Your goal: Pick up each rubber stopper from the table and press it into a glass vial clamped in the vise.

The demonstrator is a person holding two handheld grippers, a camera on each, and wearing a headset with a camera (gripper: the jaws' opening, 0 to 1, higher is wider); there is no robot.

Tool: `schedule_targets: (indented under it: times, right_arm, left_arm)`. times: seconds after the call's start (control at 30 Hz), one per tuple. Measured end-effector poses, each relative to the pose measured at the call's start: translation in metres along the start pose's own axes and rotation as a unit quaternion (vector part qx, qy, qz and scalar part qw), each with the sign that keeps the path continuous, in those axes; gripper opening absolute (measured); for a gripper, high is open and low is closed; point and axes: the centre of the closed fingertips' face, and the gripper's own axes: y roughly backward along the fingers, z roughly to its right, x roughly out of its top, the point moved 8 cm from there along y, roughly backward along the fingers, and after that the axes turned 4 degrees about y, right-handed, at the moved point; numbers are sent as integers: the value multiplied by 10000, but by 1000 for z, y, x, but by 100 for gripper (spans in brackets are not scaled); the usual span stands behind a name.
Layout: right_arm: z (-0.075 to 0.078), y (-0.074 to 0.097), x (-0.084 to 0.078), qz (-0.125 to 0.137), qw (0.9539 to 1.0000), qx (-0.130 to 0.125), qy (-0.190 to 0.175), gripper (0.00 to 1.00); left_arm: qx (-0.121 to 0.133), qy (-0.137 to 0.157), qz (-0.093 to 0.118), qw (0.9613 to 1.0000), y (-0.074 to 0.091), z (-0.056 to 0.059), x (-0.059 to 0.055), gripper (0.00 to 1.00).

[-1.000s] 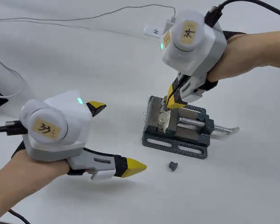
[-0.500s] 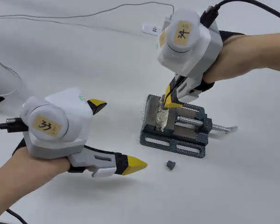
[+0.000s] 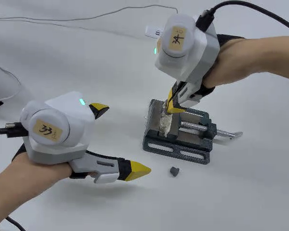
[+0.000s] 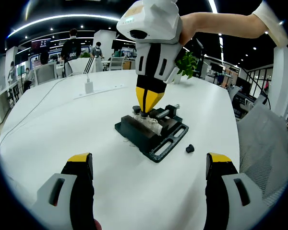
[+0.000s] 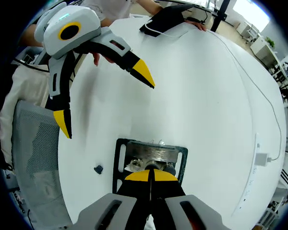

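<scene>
- My left gripper [image 3: 119, 139] hovers low over the table [image 3: 86, 57] at the left. Its jaws are spread wide with nothing between them, and they point toward the work.
- To its right sits the vise [image 3: 180, 144], with glass vials [image 3: 164, 124] clamped upright in it. In the left gripper view I make out what looks like a dark cap [image 4: 136, 110] on one vial top, so I judge part of the job done. The count is too small to read.
- Just in front of the vise, one rubber stopper [image 3: 174, 171] lies loose on the table, apart from both grippers. That one is left to do.
- My right gripper [image 3: 172, 109] stands tip-down on the vials, jaws together. I cannot tell whether a stopper sits under the tips, but I judge this to be a pressing step.
</scene>
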Motion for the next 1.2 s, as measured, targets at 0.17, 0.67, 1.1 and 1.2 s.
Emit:
schedule_targets:
  times: [0.17,0.67,1.1,1.2]
  right_arm:
    - [-1,1,-1,18,10000,-49,-24,0]
    - [2,3,-11,597,9973,35,-427,0]
    - [-1,3,-10,613,9981,-112,-29,0]
    - [0,2,-10,605,9981,-119,49,0]
  left_arm:
    - [0,-47,29,10000,1,3,6,98]
    - [-89,-244,99,9996,3,10,20,98]
    - [-77,-313,81,9994,5,8,22,98]
    - [-71,-326,70,9994,6,8,21,98]
